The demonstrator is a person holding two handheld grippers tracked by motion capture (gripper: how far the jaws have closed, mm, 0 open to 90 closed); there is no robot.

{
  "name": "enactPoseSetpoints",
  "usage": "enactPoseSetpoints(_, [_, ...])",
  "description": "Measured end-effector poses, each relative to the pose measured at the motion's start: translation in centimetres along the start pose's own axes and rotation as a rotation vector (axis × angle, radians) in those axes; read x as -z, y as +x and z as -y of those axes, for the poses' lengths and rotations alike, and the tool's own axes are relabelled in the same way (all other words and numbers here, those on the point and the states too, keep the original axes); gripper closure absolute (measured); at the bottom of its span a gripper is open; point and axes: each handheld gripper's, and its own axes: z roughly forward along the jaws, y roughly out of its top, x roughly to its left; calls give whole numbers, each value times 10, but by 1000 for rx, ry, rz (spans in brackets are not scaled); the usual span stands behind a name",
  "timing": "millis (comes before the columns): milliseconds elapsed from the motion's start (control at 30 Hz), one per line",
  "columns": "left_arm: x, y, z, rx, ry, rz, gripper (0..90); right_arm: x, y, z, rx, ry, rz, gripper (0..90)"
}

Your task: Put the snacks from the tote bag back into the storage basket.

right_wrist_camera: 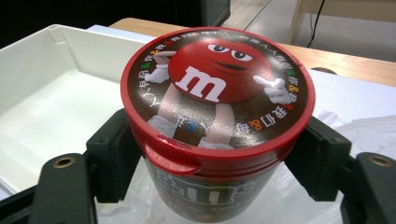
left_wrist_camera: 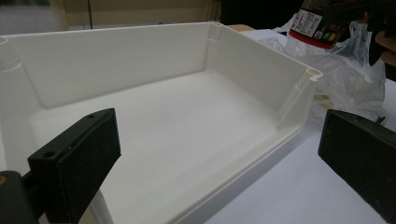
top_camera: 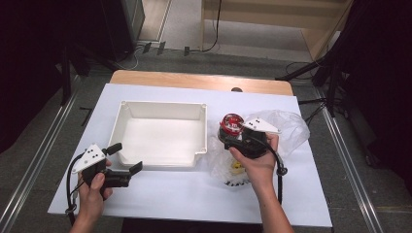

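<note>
Two hand-held grippers: right hand-held gripper [right_wrist_camera: 217, 163] clamps the upright candy tub [right_wrist_camera: 217, 116]; white tray [top_camera: 160, 133] lies leftward, just ahead of the wide-open left hand-held gripper [top_camera: 127, 158].

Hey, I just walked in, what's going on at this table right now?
A person is working with a hand-held gripper in each hand. The right hand-held gripper is clamped on a red-lidded candy tub, held above a crumpled clear plastic bag. The left hand-held gripper is open, holding nothing, at the near edge of an empty white tray beside the bag.
</note>
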Motion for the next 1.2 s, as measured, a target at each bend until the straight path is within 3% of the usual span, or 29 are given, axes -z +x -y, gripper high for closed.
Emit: enactPoseSetpoints(1200, [0,-1,0,-6,1,7,0,-19,29,-12,35,9,-51,264])
